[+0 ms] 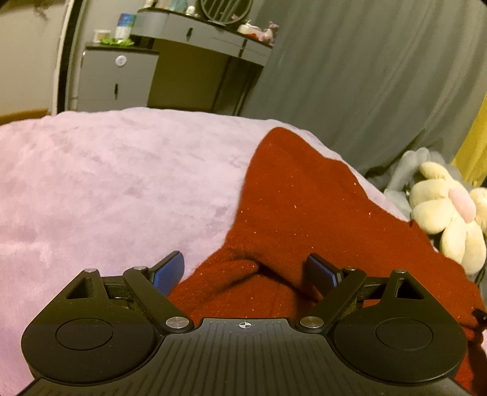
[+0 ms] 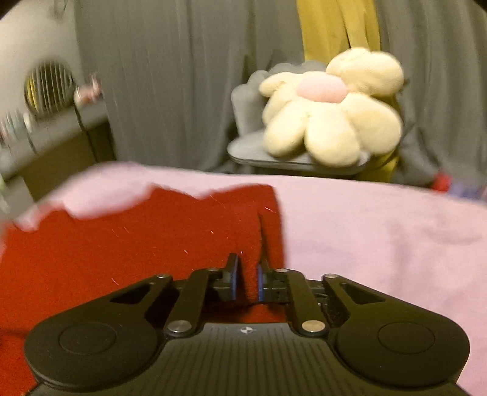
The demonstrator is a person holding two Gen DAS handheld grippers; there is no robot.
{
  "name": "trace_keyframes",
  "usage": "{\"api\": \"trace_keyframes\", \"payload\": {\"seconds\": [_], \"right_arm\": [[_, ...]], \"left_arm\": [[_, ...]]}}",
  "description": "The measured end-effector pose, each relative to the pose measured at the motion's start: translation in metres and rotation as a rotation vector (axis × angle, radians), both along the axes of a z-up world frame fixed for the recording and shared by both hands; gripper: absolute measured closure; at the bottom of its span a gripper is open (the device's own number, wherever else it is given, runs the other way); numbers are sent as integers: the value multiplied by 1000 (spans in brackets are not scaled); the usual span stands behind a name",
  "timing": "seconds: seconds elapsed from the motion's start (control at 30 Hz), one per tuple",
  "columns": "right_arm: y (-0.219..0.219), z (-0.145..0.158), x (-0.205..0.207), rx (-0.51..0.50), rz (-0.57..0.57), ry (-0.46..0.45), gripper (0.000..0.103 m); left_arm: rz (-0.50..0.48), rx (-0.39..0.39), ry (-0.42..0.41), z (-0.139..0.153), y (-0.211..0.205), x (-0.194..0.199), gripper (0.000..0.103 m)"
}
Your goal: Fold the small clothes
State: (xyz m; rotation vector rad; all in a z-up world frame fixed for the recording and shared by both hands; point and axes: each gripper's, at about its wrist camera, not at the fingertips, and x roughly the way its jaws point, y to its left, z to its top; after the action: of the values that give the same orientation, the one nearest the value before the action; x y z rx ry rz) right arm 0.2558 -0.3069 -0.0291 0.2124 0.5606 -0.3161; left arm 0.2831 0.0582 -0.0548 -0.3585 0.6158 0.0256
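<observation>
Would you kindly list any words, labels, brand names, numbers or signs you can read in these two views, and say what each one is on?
No readable text in either view.
Blue-and-white container on the grey cabinet: it has printing, too small and blurred to read.
Small white frame beside it: nothing legible.
Each hand-held gripper body carries only a small crosshair mark, not lettering.
Red knitted garment, pink blanket and flower plush: no labels visible.

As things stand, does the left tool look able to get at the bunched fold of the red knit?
Probably yes: the left tool stands wide open with the red knit bunched directly between its fingers, nothing lying in between, on the pink blanket.
</observation>
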Motion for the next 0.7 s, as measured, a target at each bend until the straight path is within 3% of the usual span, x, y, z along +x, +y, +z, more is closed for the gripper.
{"api": "trace_keyframes", "payload": {"seconds": [0.1,0.2,0.3,0.37,0.4,0.5,0.57,0.7], "right_arm": [[26,1,5,-196,38,38,97],[27,8,-1,-116,67,-21,98],[24,-6,8,-237,14,73,96],[26,-5,10,-288,3,103,77],[27,0,7,-297,-5,112,74],[25,22,-18,-215,25,111,74],[24,29,-46,-131,111,152,72],[34,19,-112,-35,233,247,69]], "left_arm": [[-6,23,1,-1,-3,0,11],[-5,10,2,-2,0,1,10],[-26,24,-3,-5,-2,3,6],[-33,40,-4,-8,-3,4,6],[-33,32,-5,-7,-2,3,6],[-37,20,15,-1,3,1,6],[-35,30,30,7,6,-6,6],[-80,70,49,26,9,-30,6]]}}
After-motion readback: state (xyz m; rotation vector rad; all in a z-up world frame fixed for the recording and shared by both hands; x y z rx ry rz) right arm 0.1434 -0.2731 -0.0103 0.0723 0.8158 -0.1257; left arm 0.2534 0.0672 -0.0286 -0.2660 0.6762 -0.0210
